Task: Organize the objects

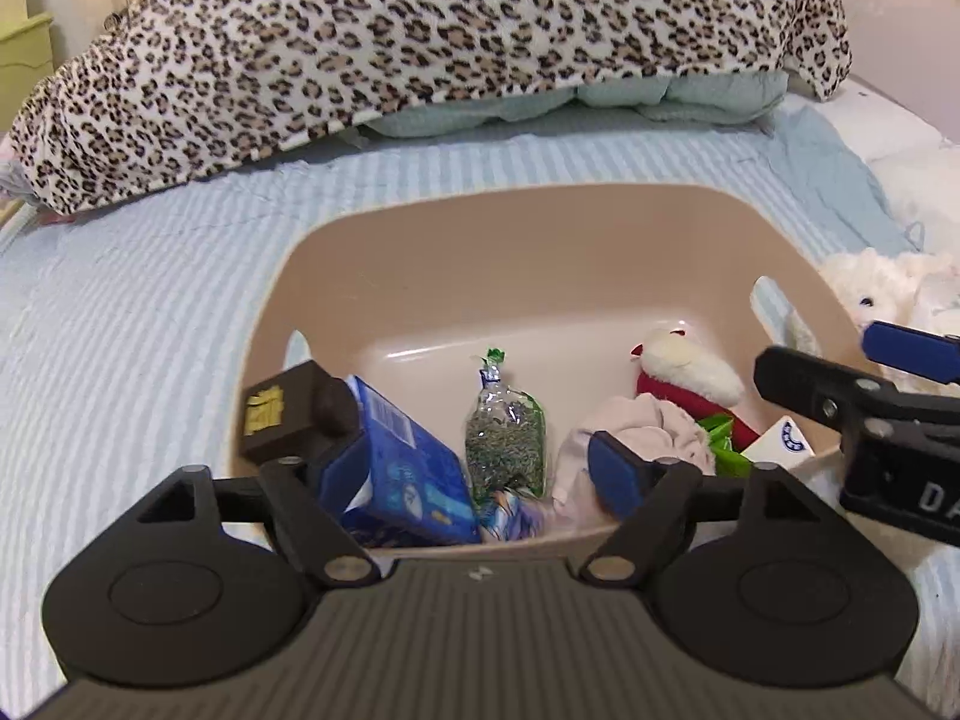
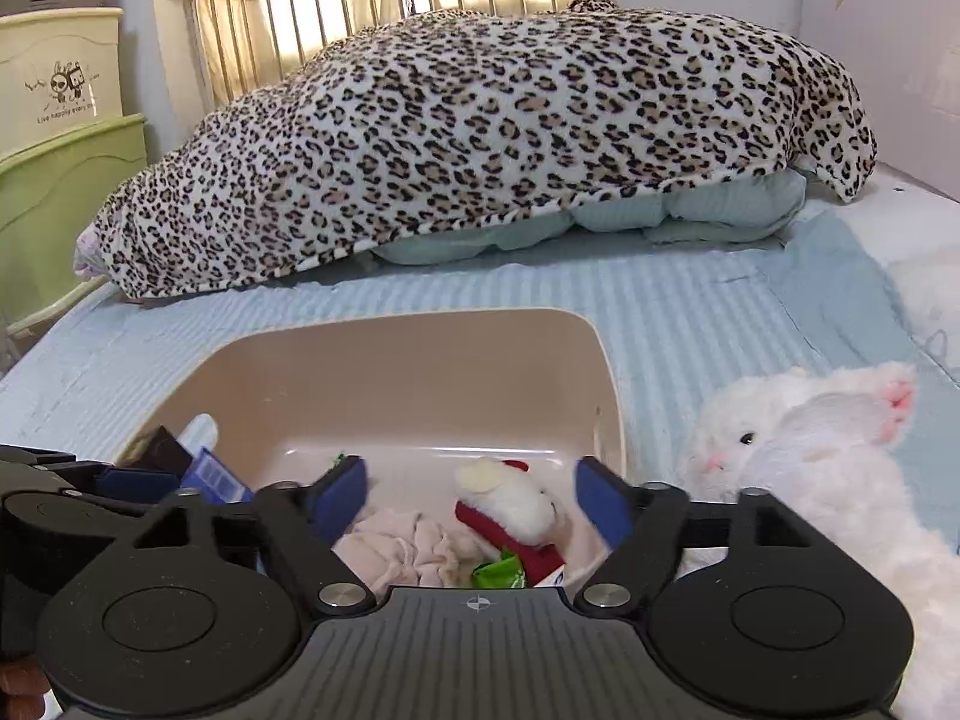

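Both views look down over a tan bin [image 1: 420,276] on the bed [image 1: 120,312], so the step in hand seems to be filling that bin with the loose things. The left tongs [image 1: 474,462] are spread wide over the bin's near edge and pinch nothing; a dark box [image 1: 288,414] and a blue carton [image 1: 402,462] lie just beside the left finger. The right tongs [image 2: 471,498] are likewise spread and empty, hovering low over the bin's right half. Inside lie the carton, a clear bag of green bits [image 1: 504,438], a pink cloth [image 2: 402,546], a small red-and-white plush [image 2: 510,504] and a green wrapper [image 2: 501,573]. A white plush rabbit [image 2: 810,444] lies on the bed at the right of the frame, just outside the bin's wall. It looks like the one thing left; the next move likely calls for swinging the right tongs rightward and closing on its soft body.
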Tool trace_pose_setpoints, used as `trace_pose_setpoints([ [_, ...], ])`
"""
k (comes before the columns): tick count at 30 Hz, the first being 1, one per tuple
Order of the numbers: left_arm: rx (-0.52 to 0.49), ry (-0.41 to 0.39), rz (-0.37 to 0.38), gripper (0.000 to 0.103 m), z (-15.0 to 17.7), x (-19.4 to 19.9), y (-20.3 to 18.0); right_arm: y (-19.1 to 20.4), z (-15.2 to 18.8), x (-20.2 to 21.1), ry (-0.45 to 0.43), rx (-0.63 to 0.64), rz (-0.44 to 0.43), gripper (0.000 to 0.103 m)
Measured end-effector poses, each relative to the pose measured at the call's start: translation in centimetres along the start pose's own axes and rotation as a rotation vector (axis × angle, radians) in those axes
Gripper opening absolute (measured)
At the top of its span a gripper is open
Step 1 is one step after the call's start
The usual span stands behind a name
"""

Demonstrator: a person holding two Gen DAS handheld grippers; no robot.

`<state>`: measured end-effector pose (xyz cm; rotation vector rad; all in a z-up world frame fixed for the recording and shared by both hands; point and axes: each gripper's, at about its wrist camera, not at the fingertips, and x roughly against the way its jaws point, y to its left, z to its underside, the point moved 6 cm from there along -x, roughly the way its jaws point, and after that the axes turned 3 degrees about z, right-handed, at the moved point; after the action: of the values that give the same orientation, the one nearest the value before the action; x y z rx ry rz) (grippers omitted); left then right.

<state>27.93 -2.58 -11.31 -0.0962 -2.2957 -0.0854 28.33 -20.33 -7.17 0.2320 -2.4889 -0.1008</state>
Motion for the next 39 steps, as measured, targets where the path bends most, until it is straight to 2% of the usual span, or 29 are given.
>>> trace_pose_setpoints([
  [2,-0.002,-0.005,0.006,0.084,0.1,1.0,0.1,0.1,0.1,0.9,0.004,0.014,0.019,0.101],
  [3,0.002,0.0,0.01,0.084,0.1,1.4,0.2,0.2,0.0,1.5,0.001,0.022,0.023,0.102],
  [10,0.039,0.001,0.001,0.084,1.1,4.9,1.2,0.4,0.8,5.1,0.023,0.018,0.037,0.103],
  [15,0.015,-0.029,-0.014,0.084,2.4,7.5,1.3,1.0,1.9,7.5,0.032,0.02,0.036,0.103],
  [25,0.012,-0.054,0.011,0.084,5.0,12.5,1.0,2.7,3.9,11.5,0.062,0.03,0.021,0.103],
  [39,0.031,-0.076,0.023,0.084,7.7,16.8,1.1,4.5,5.5,17.1,0.061,0.08,0.005,0.103],
])
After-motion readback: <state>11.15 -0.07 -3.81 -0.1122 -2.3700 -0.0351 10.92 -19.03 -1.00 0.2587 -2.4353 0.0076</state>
